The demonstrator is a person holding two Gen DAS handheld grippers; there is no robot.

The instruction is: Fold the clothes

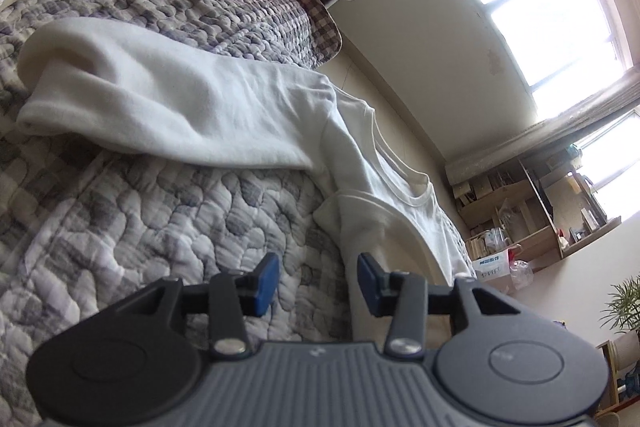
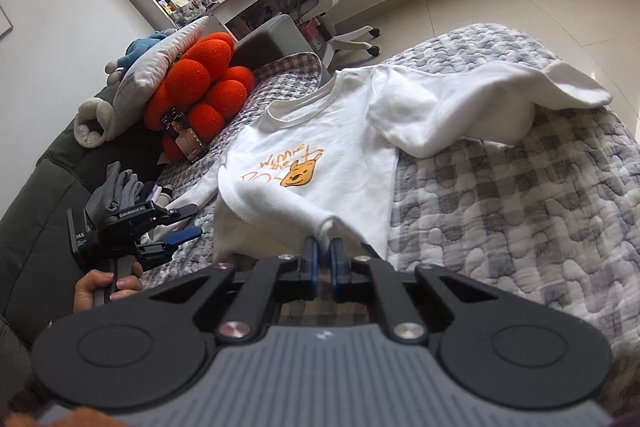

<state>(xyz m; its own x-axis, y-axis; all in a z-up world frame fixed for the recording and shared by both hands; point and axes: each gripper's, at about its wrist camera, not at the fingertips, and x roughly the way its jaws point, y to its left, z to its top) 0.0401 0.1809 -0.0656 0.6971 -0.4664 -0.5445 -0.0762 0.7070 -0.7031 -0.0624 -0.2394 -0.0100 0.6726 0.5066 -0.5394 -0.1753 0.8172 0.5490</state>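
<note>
Here the right gripper has its jaws pinched narrow on a fold of white cloth, a sleeve cuff or hem corner of the sweatshirt, lifted a little off the bed. Left gripper jaws stand wide, holding nothing, hovering over the quilt just beside the sweatshirt's edge; it also shows low at left in the right wrist view, held in the hand.

Sweatshirt lies face up on the bed, bear print and collar visible, the far sleeve spread out loose toward the bed edge.

Step in hand looks like folding the near sleeve or side in over the chest. To do it well: keep the pinch firm, carry the cloth low and flat across the print, stop at roughly the midline, release only once it lies smooth. The left jaws could pin the body near the fold line so it doesn't drag.

Orange cushion and phone sit near the collar, apart from the work.
</note>
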